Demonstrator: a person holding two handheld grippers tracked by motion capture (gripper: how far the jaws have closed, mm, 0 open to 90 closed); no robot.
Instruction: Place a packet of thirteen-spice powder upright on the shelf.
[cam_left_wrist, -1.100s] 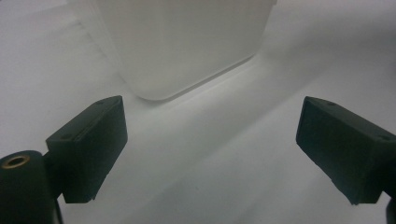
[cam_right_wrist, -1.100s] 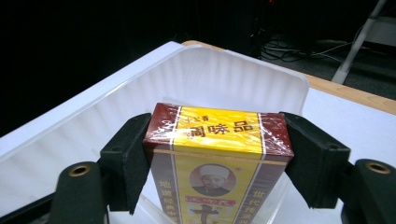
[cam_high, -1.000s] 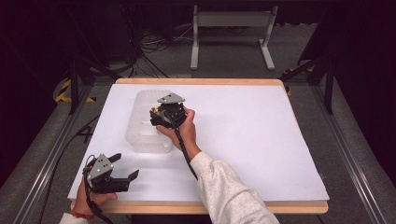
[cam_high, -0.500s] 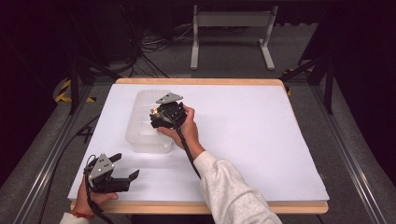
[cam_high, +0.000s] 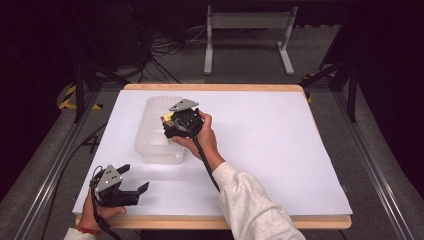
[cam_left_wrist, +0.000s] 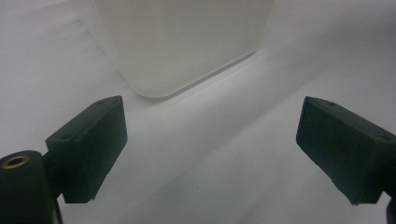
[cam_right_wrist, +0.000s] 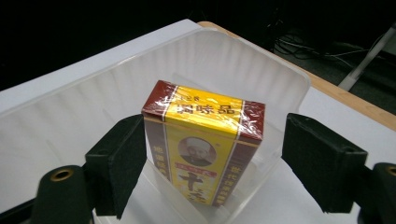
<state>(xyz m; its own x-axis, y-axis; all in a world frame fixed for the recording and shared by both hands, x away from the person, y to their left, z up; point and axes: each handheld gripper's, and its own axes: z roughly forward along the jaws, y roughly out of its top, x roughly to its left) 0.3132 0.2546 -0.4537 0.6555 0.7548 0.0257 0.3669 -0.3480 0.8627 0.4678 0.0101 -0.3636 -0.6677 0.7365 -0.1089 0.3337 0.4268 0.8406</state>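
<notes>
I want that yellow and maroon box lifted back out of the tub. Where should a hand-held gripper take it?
Grip the box across its two maroon long sides, coming from above over the tub's open rim. It stands on end, its top near the rim, so those flat, parallel sides are exposed.

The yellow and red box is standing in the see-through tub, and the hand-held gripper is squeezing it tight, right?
Not quite. The yellow and dark red wrapped cardboard box does stand in the clear plastic tub, but the right hand-held gripper is not squeezing it. The right gripper view shows its jaws open, with a gap on the far side of the box.
</notes>
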